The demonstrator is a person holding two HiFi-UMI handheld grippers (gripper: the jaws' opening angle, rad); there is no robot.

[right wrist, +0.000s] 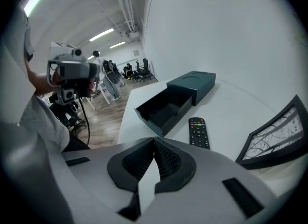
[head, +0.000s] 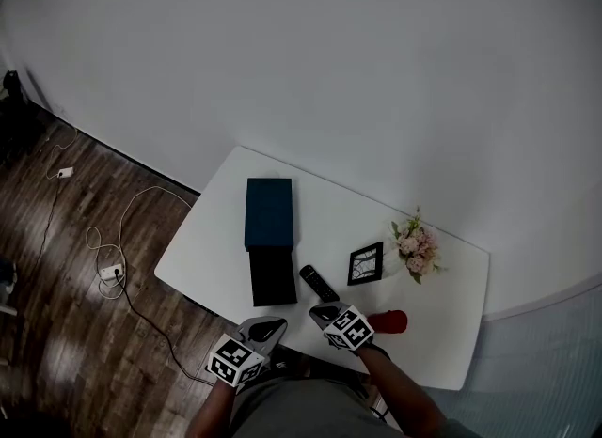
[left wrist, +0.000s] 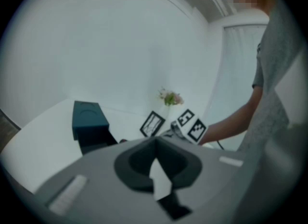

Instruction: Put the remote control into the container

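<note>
Both the left gripper (head: 268,324) and the right gripper (head: 324,312) are pressed shut on nothing, so no step is done: the remote control (head: 319,283) lies on the table (head: 214,239) just beside the open container (head: 269,212), not yet picked up.

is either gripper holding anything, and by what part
Nothing. The left gripper and the right gripper are both shut and empty; the remote lies free on the table.

Pretty dim and flat overall, only soft shadows. Ceiling strip lights (right wrist: 102,34) glow in the right gripper view. Heavy fisheye bending, dark vignetted corners, and the left gripper view looks kinda blurry.
</note>
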